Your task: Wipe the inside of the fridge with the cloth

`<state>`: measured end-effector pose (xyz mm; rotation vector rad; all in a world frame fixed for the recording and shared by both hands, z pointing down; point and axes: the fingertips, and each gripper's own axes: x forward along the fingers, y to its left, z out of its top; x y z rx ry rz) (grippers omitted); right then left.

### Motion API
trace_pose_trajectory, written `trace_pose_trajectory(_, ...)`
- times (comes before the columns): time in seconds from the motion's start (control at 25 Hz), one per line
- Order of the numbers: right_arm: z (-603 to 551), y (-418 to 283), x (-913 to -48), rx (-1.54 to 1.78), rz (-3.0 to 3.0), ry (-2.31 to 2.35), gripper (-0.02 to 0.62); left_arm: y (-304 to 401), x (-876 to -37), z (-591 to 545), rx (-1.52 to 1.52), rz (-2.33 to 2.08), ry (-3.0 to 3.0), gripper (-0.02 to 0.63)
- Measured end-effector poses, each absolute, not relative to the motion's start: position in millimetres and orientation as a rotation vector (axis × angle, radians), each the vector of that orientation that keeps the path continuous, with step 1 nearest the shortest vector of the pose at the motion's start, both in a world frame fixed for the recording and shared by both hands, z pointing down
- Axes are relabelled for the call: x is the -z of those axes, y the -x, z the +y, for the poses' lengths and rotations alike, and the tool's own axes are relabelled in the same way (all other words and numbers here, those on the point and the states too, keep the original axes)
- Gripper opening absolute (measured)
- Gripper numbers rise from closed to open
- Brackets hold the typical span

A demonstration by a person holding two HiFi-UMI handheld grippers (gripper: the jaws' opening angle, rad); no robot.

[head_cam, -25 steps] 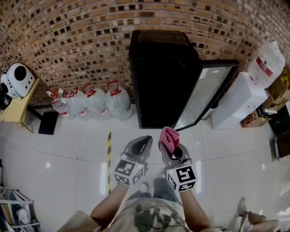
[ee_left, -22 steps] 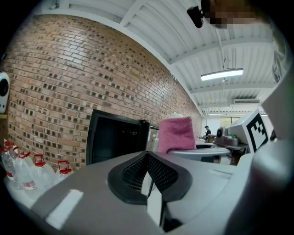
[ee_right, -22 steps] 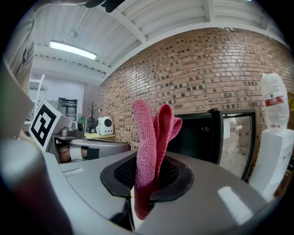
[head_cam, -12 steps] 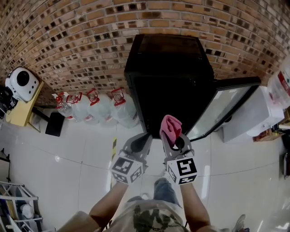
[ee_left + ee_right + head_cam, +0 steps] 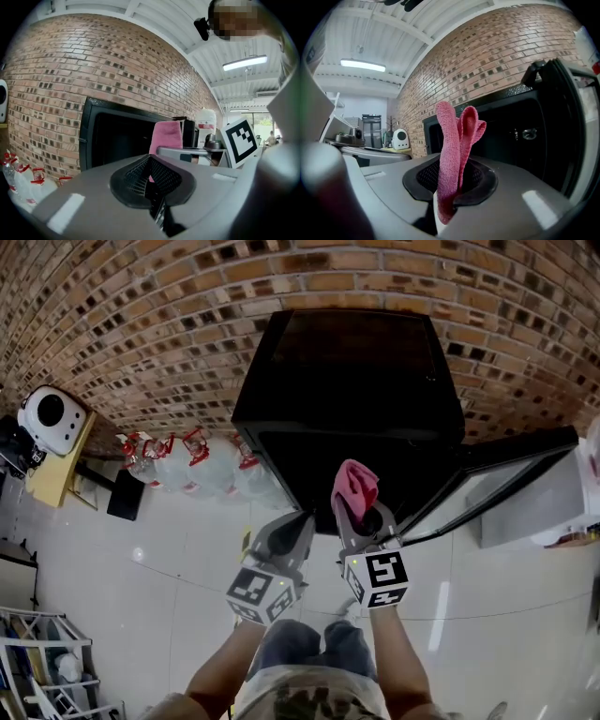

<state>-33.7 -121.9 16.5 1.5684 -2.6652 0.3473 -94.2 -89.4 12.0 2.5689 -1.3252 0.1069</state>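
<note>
- nearest the camera, head view: the person's two forearms reach forward over blue jeans (image 5: 309, 645). each hand holds a grey two-jaw tool with a black-and-white marker cube on it.
- left gripper (image 5: 298, 521): jaws closed together, nothing between them. its own view (image 5: 150, 180) shows the ribbed black pads meeting. the pink seen past them belongs to the other tool.
- right gripper (image 5: 362, 519): jaws clamped on a pink, folded microfibre cloth (image 5: 354, 487). in its own view (image 5: 451, 187) the cloth (image 5: 457, 136) stands up out of the jaws in two or three loose folds, with a short tail below the pads.
- the two tools are side by side, near each other but apart. both point at the fridge.
- cloth position: held in the air in front of the fridge opening, at about the line of its front edge. i can't tell whether it has crossed inside. it touches no surface.
- glossy white tiled floor (image 5: 141, 568) lies below the tools.
- tall black fridge (image 5: 356, 362): its interior is dark and no shelf detail can be read. its glass-panelled door (image 5: 497, 482) is swung open to the right.
- a row of clear water bottles with red caps (image 5: 187, 463) stands on the floor just left of the fridge.
- further left, a round white appliance (image 5: 52, 413) sits on a yellow table.
- behind everything is a red-brown brick wall (image 5: 141, 315).
</note>
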Motion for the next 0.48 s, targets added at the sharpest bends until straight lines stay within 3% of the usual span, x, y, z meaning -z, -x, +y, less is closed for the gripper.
trace_pose_trajectory(0.48, -242.8, 66.8, -99.5, -0.308, -2.699, -1.649, 0.063, 123.5, -81.5, -159.1, -0.083, -1.362, -2.554, -0.006)
